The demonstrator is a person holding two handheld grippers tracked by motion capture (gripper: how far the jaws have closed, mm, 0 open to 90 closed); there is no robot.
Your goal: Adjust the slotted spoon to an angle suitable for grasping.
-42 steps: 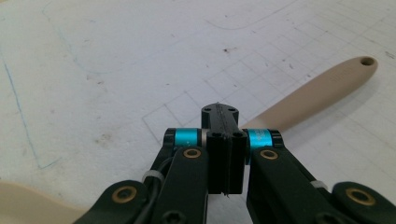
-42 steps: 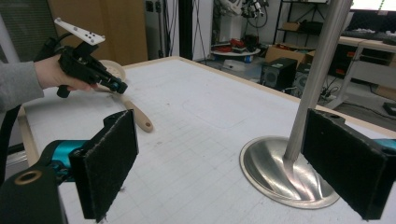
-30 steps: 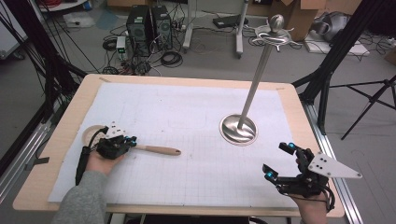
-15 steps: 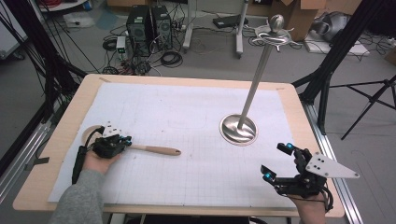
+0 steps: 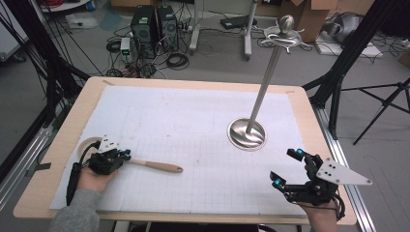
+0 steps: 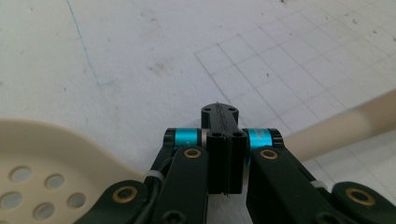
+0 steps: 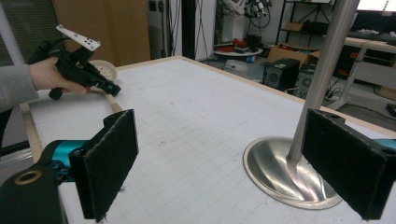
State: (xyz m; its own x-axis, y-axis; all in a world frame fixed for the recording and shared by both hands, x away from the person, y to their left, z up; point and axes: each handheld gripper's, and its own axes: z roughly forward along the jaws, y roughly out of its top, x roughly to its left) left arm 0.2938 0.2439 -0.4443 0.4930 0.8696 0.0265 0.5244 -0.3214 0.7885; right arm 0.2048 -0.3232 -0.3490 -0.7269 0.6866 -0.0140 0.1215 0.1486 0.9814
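A pale slotted spoon (image 5: 159, 166) lies on the white gridded sheet (image 5: 193, 121) at the near left, with its handle pointing right. My left gripper (image 5: 126, 155) is shut, its jaws pressed together over the spoon's neck. In the left gripper view the perforated spoon bowl (image 6: 46, 158) comes out at the left of my left gripper (image 6: 219, 109) and the spoon handle (image 6: 336, 126) at the right. Whether the jaws touch the spoon is hidden. My right gripper (image 5: 286, 168) stands open at the near right with nothing between its jaws, just short of the metal stand (image 5: 246, 134).
The stand's round steel base (image 7: 275, 172) carries a tall tilted pole (image 5: 268, 72) with hooks at its top. A wooden rim (image 5: 63, 125) frames the table. Computers, cables and tripod legs crowd the floor beyond the far edge.
My left gripper has shifted a little to the left and toward the near edge, and the spoon has moved along with it. The right gripper has stayed where it was.
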